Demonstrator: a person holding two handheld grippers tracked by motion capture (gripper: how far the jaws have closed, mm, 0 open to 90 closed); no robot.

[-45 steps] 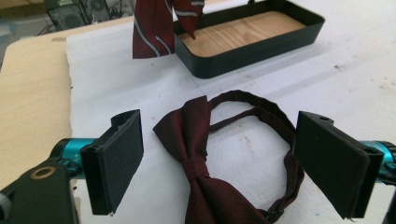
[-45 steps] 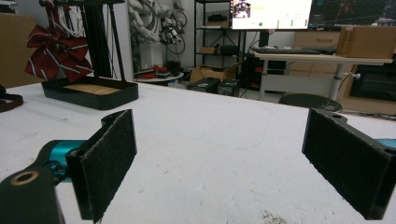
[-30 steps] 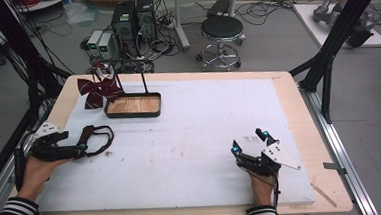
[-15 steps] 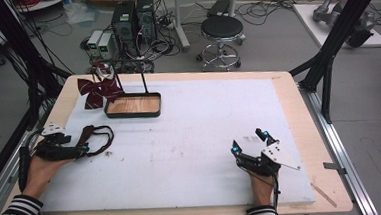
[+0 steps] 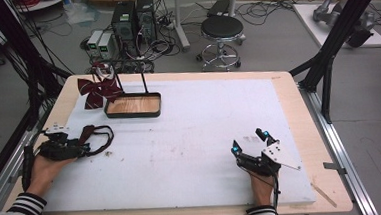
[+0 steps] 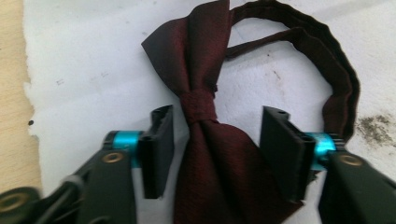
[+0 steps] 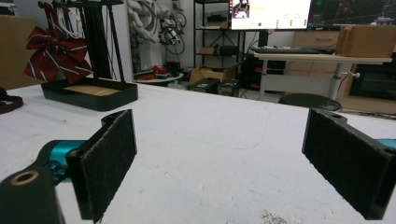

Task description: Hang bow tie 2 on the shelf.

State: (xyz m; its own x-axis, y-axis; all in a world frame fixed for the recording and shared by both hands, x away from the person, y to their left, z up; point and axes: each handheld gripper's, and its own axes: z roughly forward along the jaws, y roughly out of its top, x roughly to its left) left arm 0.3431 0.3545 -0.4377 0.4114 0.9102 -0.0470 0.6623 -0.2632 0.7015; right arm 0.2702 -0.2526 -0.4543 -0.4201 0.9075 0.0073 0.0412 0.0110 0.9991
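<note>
A dark maroon bow tie with a looped strap lies on the white mat at the left. My left gripper lies low over it, one jaw on each side of the knot. The jaws have just been closing, but gaps still show between the pads and the knot, and the lower wing spreads between them. My right gripper rests on the mat at the front right, held by a hand. Its jaws stand wide open with nothing between them.
A black tray with a wooden bottom sits at the back left, with two black posts rising from it. A red striped bow hangs by the posts. The wooden table edge borders the mat on the right.
The left hand has shifted slightly over the bow tie and its jaws look narrower. The right hand and gripper have not moved.
</note>
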